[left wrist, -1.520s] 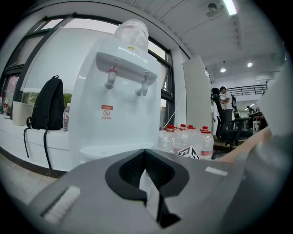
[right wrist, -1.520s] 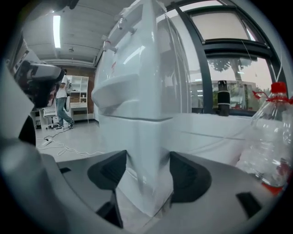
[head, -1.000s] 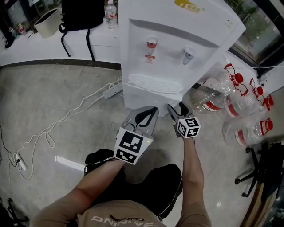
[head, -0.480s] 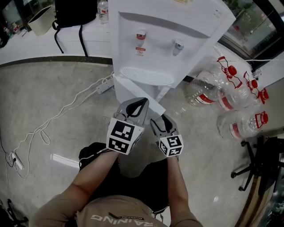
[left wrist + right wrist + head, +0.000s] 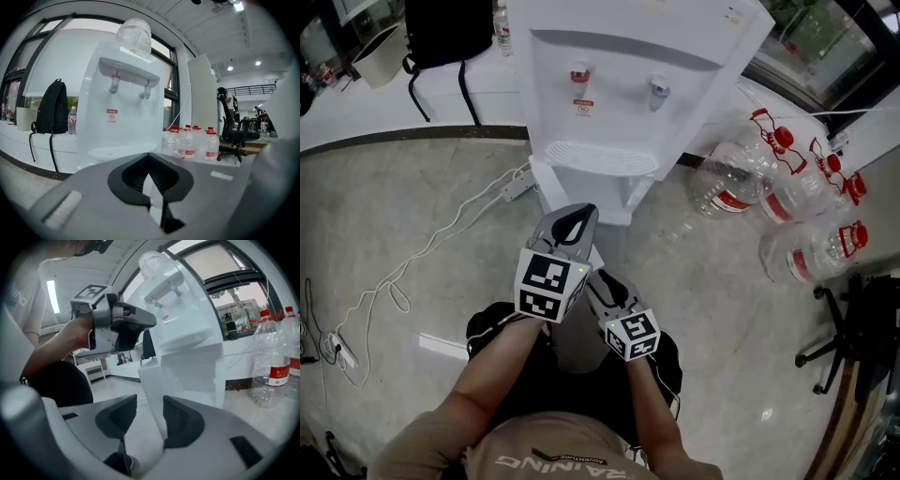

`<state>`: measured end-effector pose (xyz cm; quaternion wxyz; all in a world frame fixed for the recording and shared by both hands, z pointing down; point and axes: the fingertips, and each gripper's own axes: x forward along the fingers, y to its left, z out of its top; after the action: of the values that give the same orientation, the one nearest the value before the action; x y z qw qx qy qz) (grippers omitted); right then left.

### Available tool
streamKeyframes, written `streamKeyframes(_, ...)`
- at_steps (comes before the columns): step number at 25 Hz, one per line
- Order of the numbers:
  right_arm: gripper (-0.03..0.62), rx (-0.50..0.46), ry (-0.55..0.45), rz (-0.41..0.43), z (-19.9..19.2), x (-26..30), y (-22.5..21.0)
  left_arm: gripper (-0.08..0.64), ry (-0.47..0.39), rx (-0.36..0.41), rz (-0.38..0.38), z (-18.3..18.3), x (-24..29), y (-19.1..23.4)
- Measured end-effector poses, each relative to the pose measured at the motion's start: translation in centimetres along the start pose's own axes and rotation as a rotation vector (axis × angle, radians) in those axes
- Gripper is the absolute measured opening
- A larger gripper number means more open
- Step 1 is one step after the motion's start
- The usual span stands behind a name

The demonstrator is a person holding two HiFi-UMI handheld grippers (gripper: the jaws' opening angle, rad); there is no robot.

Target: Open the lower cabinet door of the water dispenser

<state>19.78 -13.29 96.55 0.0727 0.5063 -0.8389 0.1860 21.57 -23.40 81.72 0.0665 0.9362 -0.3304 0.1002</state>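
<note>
Your right gripper [image 5: 150, 398] straddles the free edge of the lower cabinet door [image 5: 151, 376]; its jaws have just been closing but stand apart, not pinching. The door hangs swung out from the water dispenser's [image 5: 619, 84] lower front. Your left gripper [image 5: 149, 154] is closed and empty.

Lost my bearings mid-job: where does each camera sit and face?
Head view: on the head, steeply down at the water dispenser; forearms, left gripper, right gripper show.
Left gripper view: on that gripper, facing the dispenser's front; its shut jaws show.
Right gripper view: on that gripper, facing the open cabinet door, its edge between jaws that have just been closing; left gripper shows.
All three share the dispenser.
</note>
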Motion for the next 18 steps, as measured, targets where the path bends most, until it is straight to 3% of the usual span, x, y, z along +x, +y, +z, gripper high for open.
streamKeyframes(4, 0.178, 0.025, -0.01, 0.066, -0.3, 0.6, 2.7, 0.008, 0.006, -0.023, 0.009, -0.3, 0.0, 0.7)
streamKeyframes(10, 0.166, 0.002, 0.003, 0.085, 0.0, 0.7, 4.2, 0.008, 0.008, -0.03, 0.016, -0.5, 0.4, 1.1)
streamKeyframes(13, 0.132, -0.029, 0.005, 0.046, 0.7, -0.1, 3.5, 0.008, 0.003, -0.034, 0.02, -0.4, 0.6, 1.3)
streamKeyframes(15, 0.031, -0.027, -0.037, 0.006, 1.8, -1.3, 2.4, 0.008, -0.005, -0.036, 0.022, -0.2, 0.6, 1.3)
streamKeyframes(18, 0.012, 0.001, -0.068, -0.054, 3.4, -2.9, 0.5, 0.008, -0.015, -0.024, 0.02, 0.2, 0.6, 1.3)
